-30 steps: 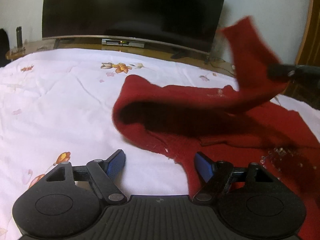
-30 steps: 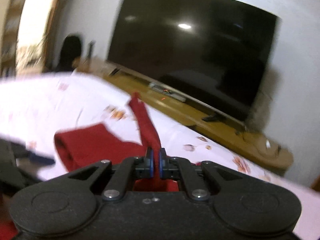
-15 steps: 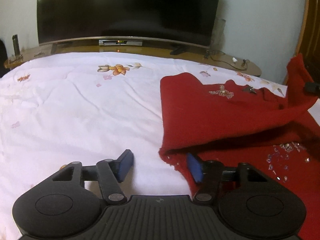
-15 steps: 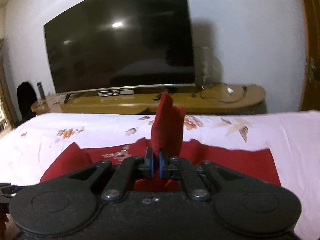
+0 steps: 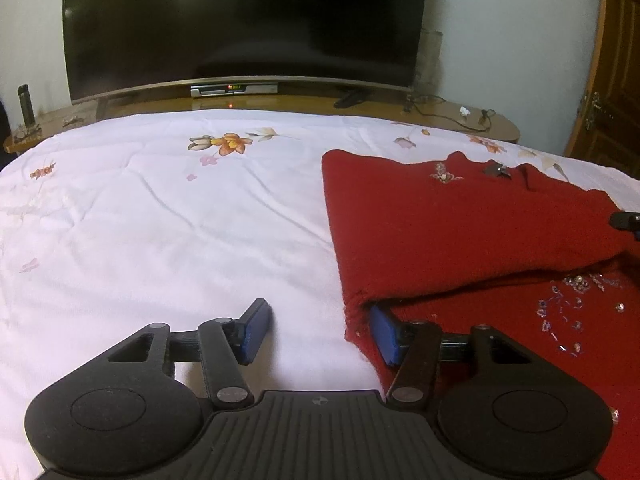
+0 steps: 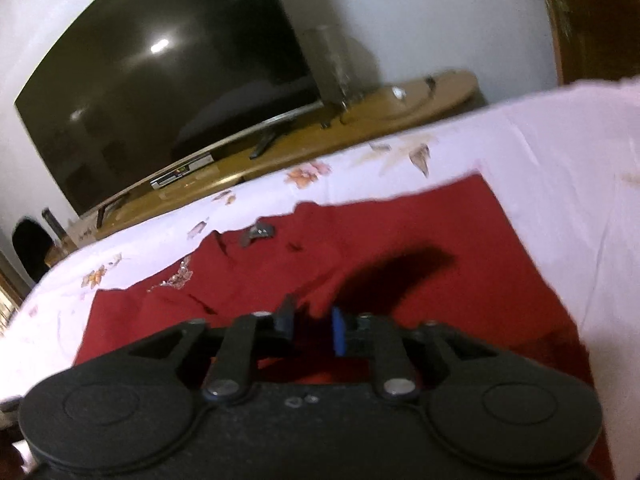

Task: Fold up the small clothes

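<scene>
A red knitted sweater point(image 5: 460, 224) is seen lying on a bed covered by a white floral bedsheet point(image 5: 160, 216), toward the right side of the left wrist view. One part of the garment is folded over the rest, so that an upper layer with a small beaded motif near the neckline lies across a lower layer scattered with beads point(image 5: 568, 308). The left hand-held gripper point(image 5: 316, 330) is held low over the bed with its jaws spread wide apart; its left blue pad point(image 5: 256, 330) is over bare sheet, while its right pad point(image 5: 384, 334) is at the sweater's near left edge, just beneath the lip of the folded layer. Nothing is gripped between them. In the right wrist view, which is blurred, the right hand-held gripper point(image 6: 314, 328) is seen above the red fabric with its jaws parted by a clear gap and nothing clamped in it. A dark shadow is cast on the sweater just beyond it. Behind the bed, a large dark television point(image 5: 244, 20) is stood on a long wooden TV stand point(image 5: 440, 110), with a set-top box point(image 5: 234, 89) under the screen.
</scene>
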The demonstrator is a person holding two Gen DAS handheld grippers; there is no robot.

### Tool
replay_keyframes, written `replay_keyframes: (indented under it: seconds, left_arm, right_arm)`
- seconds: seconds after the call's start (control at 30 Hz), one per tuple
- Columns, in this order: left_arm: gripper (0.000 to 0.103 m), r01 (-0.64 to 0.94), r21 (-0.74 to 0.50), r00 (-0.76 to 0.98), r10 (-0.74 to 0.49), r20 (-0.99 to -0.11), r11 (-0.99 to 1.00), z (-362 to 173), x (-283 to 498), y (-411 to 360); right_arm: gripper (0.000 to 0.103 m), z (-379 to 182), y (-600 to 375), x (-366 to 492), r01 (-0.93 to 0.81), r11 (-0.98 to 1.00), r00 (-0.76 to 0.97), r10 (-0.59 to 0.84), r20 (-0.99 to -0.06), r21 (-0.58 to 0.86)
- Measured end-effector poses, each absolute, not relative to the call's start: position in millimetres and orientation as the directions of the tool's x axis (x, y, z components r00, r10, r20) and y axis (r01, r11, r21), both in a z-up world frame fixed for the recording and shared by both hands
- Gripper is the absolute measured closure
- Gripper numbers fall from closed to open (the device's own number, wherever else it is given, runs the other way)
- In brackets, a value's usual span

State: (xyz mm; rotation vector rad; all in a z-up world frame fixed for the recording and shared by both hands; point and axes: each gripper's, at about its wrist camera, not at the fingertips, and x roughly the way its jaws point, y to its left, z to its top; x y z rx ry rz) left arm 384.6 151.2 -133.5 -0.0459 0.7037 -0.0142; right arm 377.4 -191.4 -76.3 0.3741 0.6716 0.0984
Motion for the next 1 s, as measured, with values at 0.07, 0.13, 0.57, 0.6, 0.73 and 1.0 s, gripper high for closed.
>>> replay_keyframes:
  seconds: [0.07,0.13,0.57,0.6,0.73,1.0]
  left_arm:
    - [0.048,-0.002,-0.045,0.762,-0.028,-0.647,0.999,-134,385,151]
    - [0.048,0.001,-0.042,0.762,-0.028,-0.648,0.999,-134,385,150]
    - [0.048,-0.002,-0.029,0.769,-0.017,-0.639,1.000,-135,383,147]
    - [0.048,-0.004,-0.029,0.769,-0.016,-0.639,1.000,-136,383,147]
    - [0.048,-0.008,-0.030,0.769,-0.013,-0.639,1.000,-136,383,148]
    - [0.048,-0.010,-0.028,0.770,-0.010,-0.638,1.000,-135,383,149]
  right_arm:
    - [0.077,-81,-202,381,0.066,0.904,0.771,0.223,-0.597,0.423]
    - [0.077,-86,-214,384,0.100,0.870,0.758,0.248,-0.603,0.482]
    - [0.097,-10,-200,377,-0.120,0.926,0.909,0.248,-0.334,0.359]
    - [0.097,-6,-199,371,-0.147,0.932,0.921,0.251,-0.298,0.332]
    - [0.097,-49,-218,391,0.015,0.945,0.855,0.158,-0.494,0.328]
    - [0.097,-95,-229,392,0.106,0.937,0.774,0.133,-0.619,0.334]
